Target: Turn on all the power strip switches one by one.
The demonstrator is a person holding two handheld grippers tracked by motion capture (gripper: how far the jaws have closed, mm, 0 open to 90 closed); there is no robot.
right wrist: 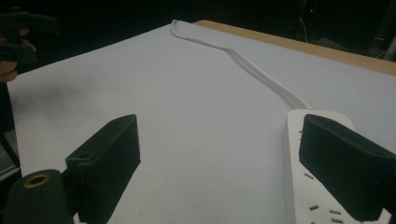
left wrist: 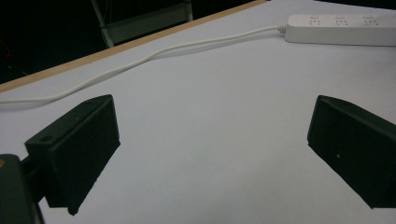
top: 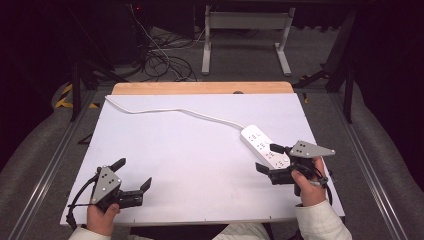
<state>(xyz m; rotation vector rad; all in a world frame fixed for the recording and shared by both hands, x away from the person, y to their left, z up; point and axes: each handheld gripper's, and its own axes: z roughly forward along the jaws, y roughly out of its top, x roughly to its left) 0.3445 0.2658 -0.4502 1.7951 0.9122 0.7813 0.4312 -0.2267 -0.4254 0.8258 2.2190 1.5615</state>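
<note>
A white power strip [top: 261, 143] lies at the right of the white table top [top: 190, 160], and its white cable [top: 175, 111] runs off to the far left corner. My right gripper [top: 267, 158] is open at the strip's near end. In the right gripper view one black jaw hangs over the power strip [right wrist: 299, 186] and the other over bare table, with nothing between the pads of my right gripper [right wrist: 222, 128]. My left gripper [top: 135, 173] rests open at the near left. In its own view my left gripper [left wrist: 212, 116] faces the far power strip [left wrist: 341, 29] and cable [left wrist: 140, 60].
A wooden strip [top: 200, 88] borders the table's far edge. Beyond it on the floor lie tangled cables [top: 160, 60] and a white desk frame [top: 245, 30]. Metal rails [top: 50, 160] run along both sides. The other hand [right wrist: 11, 44] shows in the right gripper view.
</note>
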